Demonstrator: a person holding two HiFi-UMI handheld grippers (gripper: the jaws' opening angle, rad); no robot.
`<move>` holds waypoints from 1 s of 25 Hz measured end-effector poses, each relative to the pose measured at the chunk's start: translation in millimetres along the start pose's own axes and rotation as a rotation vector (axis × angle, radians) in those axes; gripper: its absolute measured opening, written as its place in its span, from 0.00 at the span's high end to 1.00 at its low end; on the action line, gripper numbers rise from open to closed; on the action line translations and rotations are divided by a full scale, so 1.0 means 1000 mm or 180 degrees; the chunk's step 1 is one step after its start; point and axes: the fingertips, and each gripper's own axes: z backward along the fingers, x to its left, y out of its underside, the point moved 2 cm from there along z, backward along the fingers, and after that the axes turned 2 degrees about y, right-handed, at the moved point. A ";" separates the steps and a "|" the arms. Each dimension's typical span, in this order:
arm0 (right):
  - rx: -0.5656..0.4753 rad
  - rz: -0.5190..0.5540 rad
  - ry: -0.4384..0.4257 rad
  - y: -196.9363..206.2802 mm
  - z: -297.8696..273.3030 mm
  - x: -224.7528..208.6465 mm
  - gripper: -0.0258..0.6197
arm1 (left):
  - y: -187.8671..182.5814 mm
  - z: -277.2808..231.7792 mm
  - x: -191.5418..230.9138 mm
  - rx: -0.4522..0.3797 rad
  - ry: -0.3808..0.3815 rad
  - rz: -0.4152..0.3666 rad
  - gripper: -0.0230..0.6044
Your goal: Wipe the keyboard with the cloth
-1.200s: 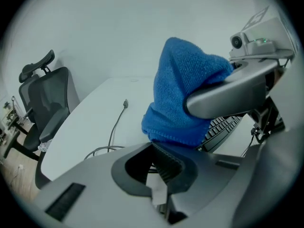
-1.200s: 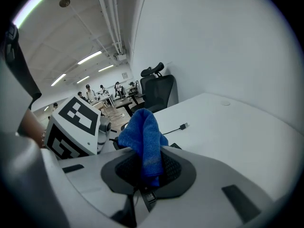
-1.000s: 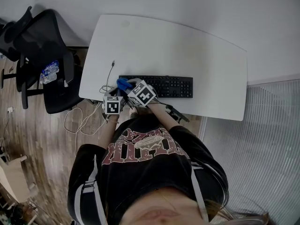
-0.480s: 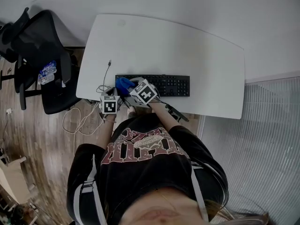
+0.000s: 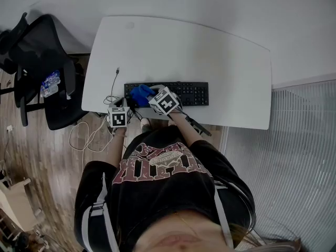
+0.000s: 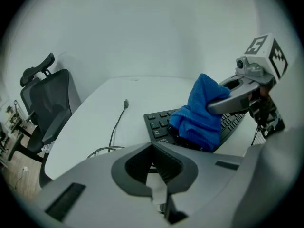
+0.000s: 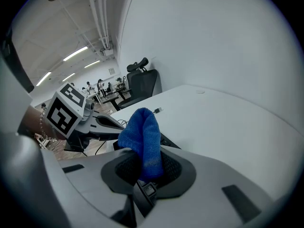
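Note:
A black keyboard (image 5: 181,94) lies near the front edge of the white desk (image 5: 178,51). My right gripper (image 5: 148,95) is shut on a blue cloth (image 5: 139,94) and holds it on the keyboard's left end. In the right gripper view the cloth (image 7: 142,139) stands folded up out of the closed jaws (image 7: 142,167). My left gripper (image 5: 118,108) hovers at the desk's front left edge, just left of the keyboard, shut with nothing in it (image 6: 154,159). From it I see the cloth (image 6: 202,112) draped over the keyboard's (image 6: 159,125) left keys.
A thin black cable (image 5: 114,83) with a plug lies on the desk left of the keyboard and trails onto the floor. A black office chair (image 5: 44,62) stands left of the desk. The desk's back edge meets a white wall.
My right gripper has slid the cloth a little to the right along the keyboard. The left gripper has stayed close to the desk's front left edge.

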 end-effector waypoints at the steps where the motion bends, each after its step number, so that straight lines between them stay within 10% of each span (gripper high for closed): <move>1: 0.0002 -0.0008 0.0007 0.002 0.002 -0.002 0.86 | 0.000 0.000 0.000 0.0003 -0.0006 0.0006 0.91; 25: 0.0057 -0.0244 0.0256 0.041 0.037 -0.053 0.86 | 0.001 -0.005 -0.002 0.0022 -0.0116 0.0031 0.91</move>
